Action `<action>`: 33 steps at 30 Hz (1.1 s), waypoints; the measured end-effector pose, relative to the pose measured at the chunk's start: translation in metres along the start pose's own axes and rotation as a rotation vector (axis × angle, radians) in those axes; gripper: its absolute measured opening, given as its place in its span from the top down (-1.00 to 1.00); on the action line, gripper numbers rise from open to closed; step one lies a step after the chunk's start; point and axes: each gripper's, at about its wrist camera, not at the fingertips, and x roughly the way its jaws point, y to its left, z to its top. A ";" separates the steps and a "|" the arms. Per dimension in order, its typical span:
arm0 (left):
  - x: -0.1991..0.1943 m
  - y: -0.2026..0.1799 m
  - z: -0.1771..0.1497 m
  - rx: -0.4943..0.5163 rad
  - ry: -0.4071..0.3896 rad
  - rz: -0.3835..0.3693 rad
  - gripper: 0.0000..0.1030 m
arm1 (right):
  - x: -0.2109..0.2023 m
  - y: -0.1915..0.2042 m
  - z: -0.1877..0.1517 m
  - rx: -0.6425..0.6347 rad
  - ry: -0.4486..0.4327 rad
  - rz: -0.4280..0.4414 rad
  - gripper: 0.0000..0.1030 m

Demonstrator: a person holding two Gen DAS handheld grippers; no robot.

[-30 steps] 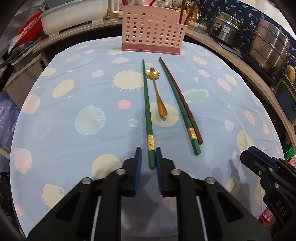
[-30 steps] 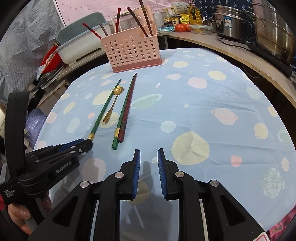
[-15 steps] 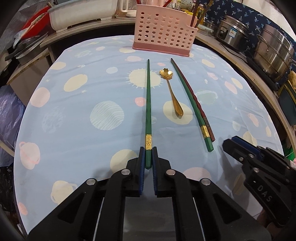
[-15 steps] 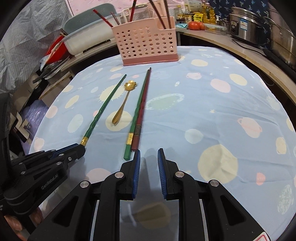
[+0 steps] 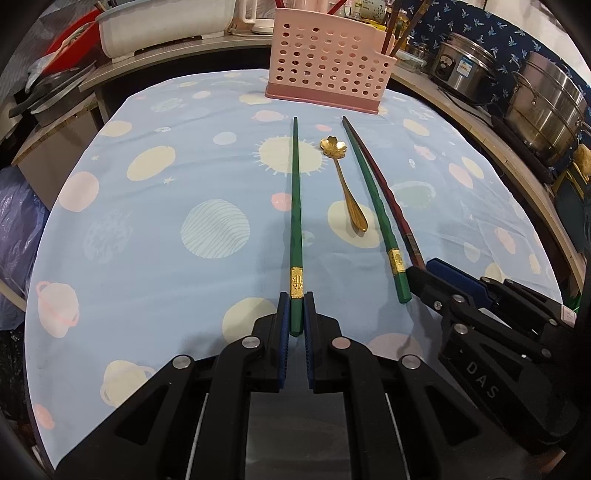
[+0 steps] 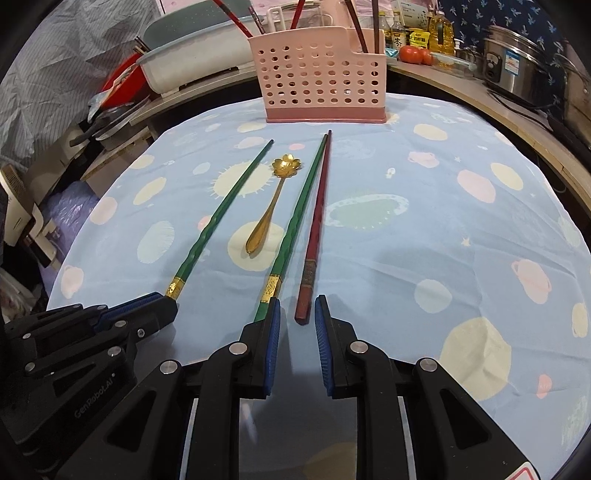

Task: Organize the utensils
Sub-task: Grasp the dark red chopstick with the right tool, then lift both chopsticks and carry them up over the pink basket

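A green chopstick (image 5: 295, 206) lies on the blue tablecloth, and my left gripper (image 5: 296, 306) is shut on its near end; it shows too in the right wrist view (image 6: 218, 221). A gold flower spoon (image 5: 345, 184), a second green chopstick (image 6: 295, 229) and a dark red chopstick (image 6: 317, 229) lie to its right. My right gripper (image 6: 296, 306) is open, its fingers either side of the red chopstick's near end. A pink perforated utensil holder (image 6: 321, 81) stands at the table's far edge with chopsticks in it.
Steel pots (image 5: 546, 99) sit on the counter to the right. A white tub (image 5: 166, 26) and red items sit on the shelf at back left. Tomatoes and bottles (image 6: 417, 48) stand behind the holder.
My left gripper closed on the green chopstick's end. My right gripper moved left and forward to the red chopstick's end and opened wider.
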 end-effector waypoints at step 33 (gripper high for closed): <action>-0.053 0.008 0.001 -0.037 -0.092 -0.034 0.86 | -0.097 -0.049 -0.001 0.163 -0.193 -0.011 0.86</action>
